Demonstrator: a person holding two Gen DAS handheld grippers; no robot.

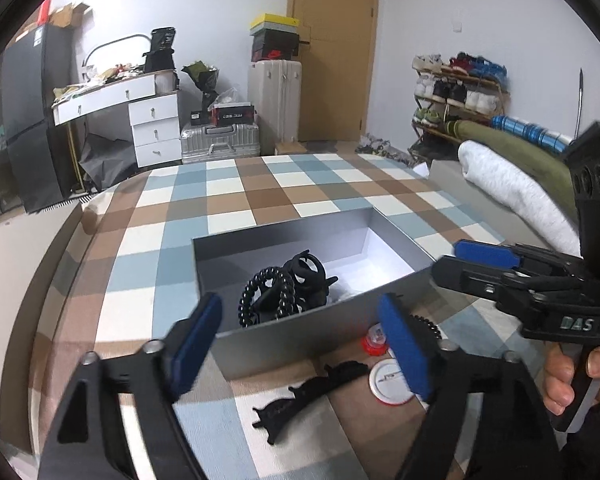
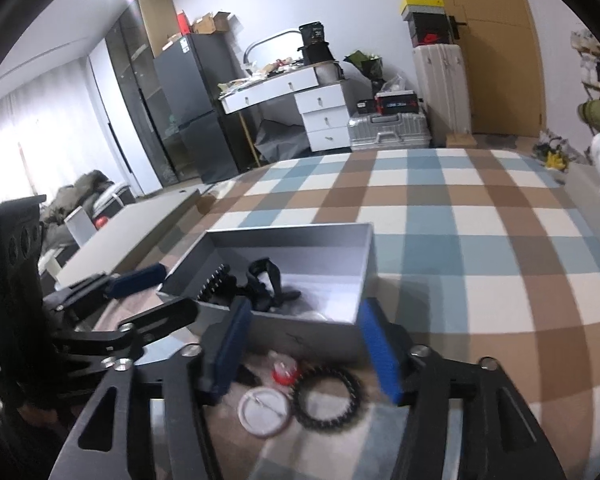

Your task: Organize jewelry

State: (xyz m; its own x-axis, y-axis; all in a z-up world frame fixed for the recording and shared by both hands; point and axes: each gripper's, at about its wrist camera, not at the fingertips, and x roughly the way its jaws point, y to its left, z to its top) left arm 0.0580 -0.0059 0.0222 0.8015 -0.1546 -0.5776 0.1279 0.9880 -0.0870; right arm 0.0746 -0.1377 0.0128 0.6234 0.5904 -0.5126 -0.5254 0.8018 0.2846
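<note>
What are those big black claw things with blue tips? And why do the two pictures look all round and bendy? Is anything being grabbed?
The claws are two hand-held grabbers. A person squeezes a handle to open and shut them; you can see a hand holding one. Each grabber has a tiny camera that looks out along its two fingers, and its wide lens bends the room. One picture comes from the left gripper, the other from the right gripper.

Both are open and hold nothing. In front of them on the checkered cloth sits a grey box holding a black coiled hair tie and a black hair claw. Still outside it lie a black spiral ring, a white round badge, a small red piece and another black clip.
</note>
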